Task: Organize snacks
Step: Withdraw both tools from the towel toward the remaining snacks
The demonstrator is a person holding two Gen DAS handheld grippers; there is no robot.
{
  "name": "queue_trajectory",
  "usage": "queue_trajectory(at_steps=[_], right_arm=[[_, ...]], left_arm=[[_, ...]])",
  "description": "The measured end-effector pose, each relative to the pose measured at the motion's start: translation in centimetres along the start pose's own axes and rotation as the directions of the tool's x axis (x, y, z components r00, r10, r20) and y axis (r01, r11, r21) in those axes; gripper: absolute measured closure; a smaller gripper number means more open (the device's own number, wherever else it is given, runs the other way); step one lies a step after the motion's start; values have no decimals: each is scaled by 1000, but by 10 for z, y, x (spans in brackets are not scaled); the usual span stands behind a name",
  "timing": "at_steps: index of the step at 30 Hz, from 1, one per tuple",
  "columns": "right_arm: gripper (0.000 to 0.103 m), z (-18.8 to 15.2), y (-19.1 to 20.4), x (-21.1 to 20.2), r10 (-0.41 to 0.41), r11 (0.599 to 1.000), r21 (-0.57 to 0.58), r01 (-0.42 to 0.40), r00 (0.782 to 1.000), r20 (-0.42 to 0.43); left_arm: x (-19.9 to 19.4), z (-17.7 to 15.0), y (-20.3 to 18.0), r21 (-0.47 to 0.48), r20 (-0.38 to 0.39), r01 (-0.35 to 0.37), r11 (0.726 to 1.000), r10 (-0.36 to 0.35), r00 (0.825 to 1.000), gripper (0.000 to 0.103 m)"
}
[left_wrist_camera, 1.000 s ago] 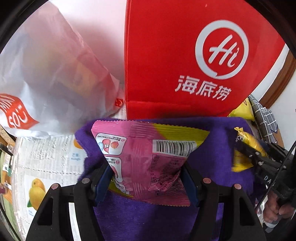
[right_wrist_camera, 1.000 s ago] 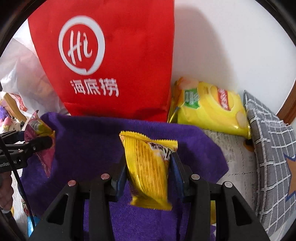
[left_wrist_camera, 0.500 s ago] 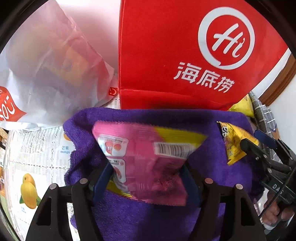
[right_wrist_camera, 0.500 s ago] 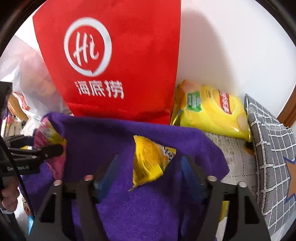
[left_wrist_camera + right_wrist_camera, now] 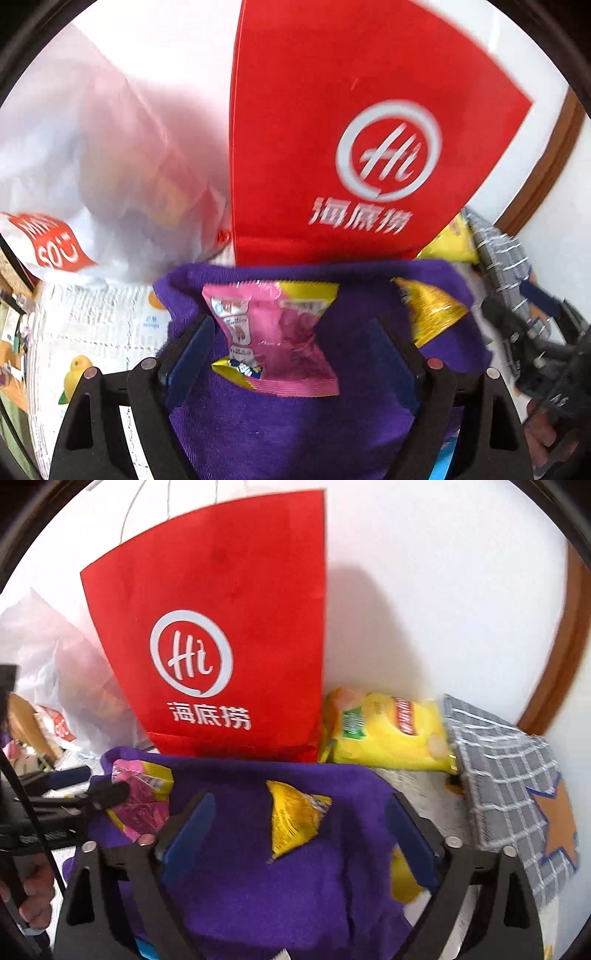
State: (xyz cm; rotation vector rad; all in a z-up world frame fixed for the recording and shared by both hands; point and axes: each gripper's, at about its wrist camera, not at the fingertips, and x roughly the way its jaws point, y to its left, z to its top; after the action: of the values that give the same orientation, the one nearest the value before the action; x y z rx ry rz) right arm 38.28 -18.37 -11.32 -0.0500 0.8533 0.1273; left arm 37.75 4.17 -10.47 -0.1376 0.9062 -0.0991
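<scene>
Both snacks look just set down on the purple terry towel (image 5: 280,435): the left gripper (image 5: 291,354) is opening around the crinkled pink-and-yellow foil packet (image 5: 275,339), apparently clear of it despite blur. The right gripper (image 5: 299,834) is opening around the small yellow foil packet (image 5: 293,818), untouched. Next, lift both grippers away and fetch another snack.

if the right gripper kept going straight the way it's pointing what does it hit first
Most likely the small yellow snack packet lying on the purple towel, roughly centred between the right gripper's opening jaws; the red paper bag stands farther back.

Red bag (image 5: 236,590) upright just behind purple towel (image 5: 240,867).
</scene>
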Motion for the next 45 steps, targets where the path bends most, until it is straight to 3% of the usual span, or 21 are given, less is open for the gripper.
queue_trajectory(at_steps=[6,13,18,22,29,33,37,45], right_arm=[[8,-14,-7,-35,-108,994,-1,108,994,-10],[8,-42,-18,-87,-88,994,69,85,995,42],[9,-61,-20,-112,-14,997,78,9,998,59],[9,-79,-18,-126,-37,996,78,34,999,34],[9,-115,-17,-135,-32,997,77,30,999,28],[25,-134,-13,-118,-32,998,46,33,999,-20],[43,-150,-16,-94,33,999,45,-30,995,-91],[52,-160,-25,-56,112,993,41,-107,983,-146]], left_arm=[[-30,4,-5,2,33,25,1000,-25,999,18],[-78,-22,-1,0,41,43,999,-43,998,18],[-108,-46,0,7,52,29,1000,-30,998,18],[-132,-69,7,-24,62,65,998,-64,996,18],[-156,-103,24,-63,78,38,997,-33,996,19],[-155,-117,31,-74,57,-16,997,21,998,19],[-149,-129,37,-89,28,-24,996,27,999,19],[-138,-134,46,-103,8,-56,993,57,998,19]])
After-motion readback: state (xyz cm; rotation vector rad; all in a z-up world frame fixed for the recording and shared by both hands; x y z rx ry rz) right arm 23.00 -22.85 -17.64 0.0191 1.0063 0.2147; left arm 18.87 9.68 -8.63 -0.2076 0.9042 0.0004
